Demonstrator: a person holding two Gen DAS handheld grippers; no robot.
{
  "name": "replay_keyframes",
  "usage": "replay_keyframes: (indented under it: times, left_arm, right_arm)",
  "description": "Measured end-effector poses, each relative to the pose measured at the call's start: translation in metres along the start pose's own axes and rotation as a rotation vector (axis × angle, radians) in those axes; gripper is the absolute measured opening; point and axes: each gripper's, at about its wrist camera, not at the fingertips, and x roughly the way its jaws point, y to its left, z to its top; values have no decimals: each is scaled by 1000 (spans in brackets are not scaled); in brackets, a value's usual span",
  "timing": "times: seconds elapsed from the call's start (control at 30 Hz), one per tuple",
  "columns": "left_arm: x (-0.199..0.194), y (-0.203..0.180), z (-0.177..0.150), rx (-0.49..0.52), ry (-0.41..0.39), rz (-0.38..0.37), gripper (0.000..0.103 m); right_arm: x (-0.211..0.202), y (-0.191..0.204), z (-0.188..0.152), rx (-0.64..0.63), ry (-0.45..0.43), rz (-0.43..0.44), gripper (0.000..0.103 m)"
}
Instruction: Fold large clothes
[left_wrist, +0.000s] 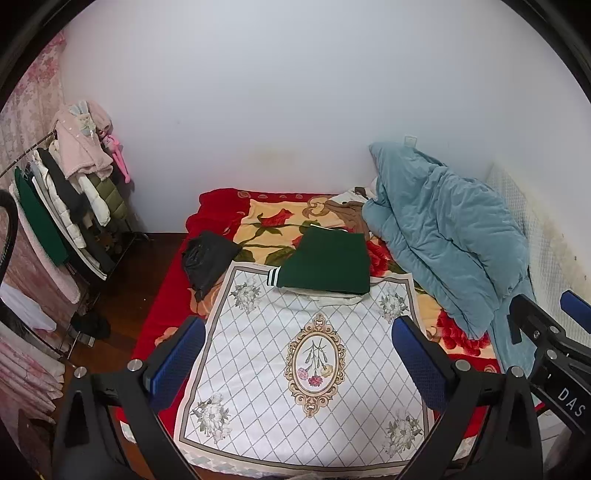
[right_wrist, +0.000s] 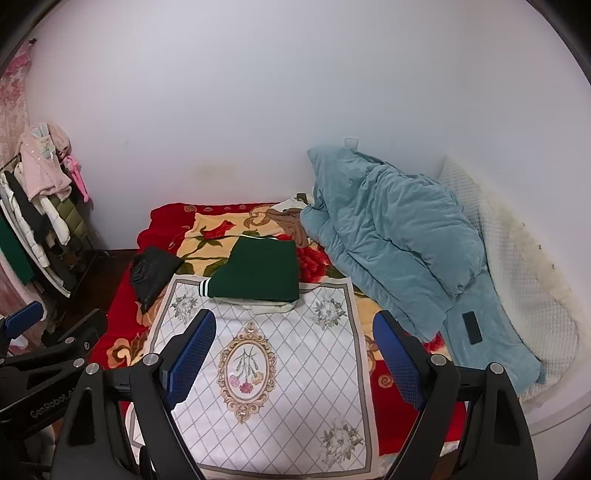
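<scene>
Both tongs hang released above the bed: left gripper (left_wrist: 298, 363) and right gripper (right_wrist: 294, 356), jaws spread, holding nothing. Folded green garment (left_wrist: 327, 264) lies at twelve o'clock from each, on the white diamond-patterned cloth (left_wrist: 258, 369). A black bag (left_wrist: 205, 258) sits at ten o'clock, contents hidden.

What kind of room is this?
Most likely a home bedroom: a bed with a red floral blanket, a rumpled blue quilt piled against the wall, and a clothes rack hung with coats beside it.
</scene>
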Motion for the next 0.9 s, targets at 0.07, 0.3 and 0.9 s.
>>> replay_keyframes:
  times: [0.07,0.3,0.9]
  left_arm:
    - [0,0,0,2,-1,4,103]
    - [1,0,1,0,-3,5,103]
    - [-4,1,5,4,-10,4,103]
  right_arm:
    - [0,1,0,-4,2,2,88]
    - [-2,3,0,-4,3,5,88]
    - [-2,7,0,0,9,13,88]
